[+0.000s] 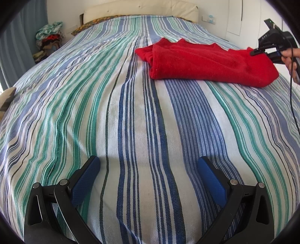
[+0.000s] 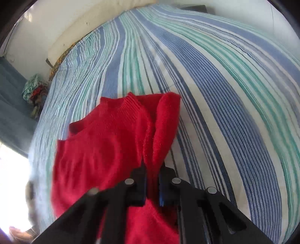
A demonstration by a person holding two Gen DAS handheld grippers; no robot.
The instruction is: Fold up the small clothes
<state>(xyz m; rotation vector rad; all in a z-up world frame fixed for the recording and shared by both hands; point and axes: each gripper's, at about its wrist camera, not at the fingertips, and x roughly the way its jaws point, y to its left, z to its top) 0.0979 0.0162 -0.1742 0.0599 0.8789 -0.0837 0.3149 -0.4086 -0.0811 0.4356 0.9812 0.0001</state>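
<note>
A red knitted sweater [image 1: 206,63] lies partly folded on the striped bed cover [image 1: 131,122], at the right far side in the left wrist view. My left gripper [image 1: 148,169] is open and empty, low over the bed cover, well short of the sweater. My right gripper [image 1: 252,52] is at the sweater's right edge. In the right wrist view my right gripper [image 2: 152,167] is shut on a pinched fold of the sweater [image 2: 105,142], which spreads ahead and to the left.
A cream headboard [image 1: 140,9] stands at the far end of the bed. A pile of mixed clothes [image 1: 48,39] sits beside the bed at the far left, also in the right wrist view [image 2: 33,90]. A blue curtain [image 1: 16,52] hangs left.
</note>
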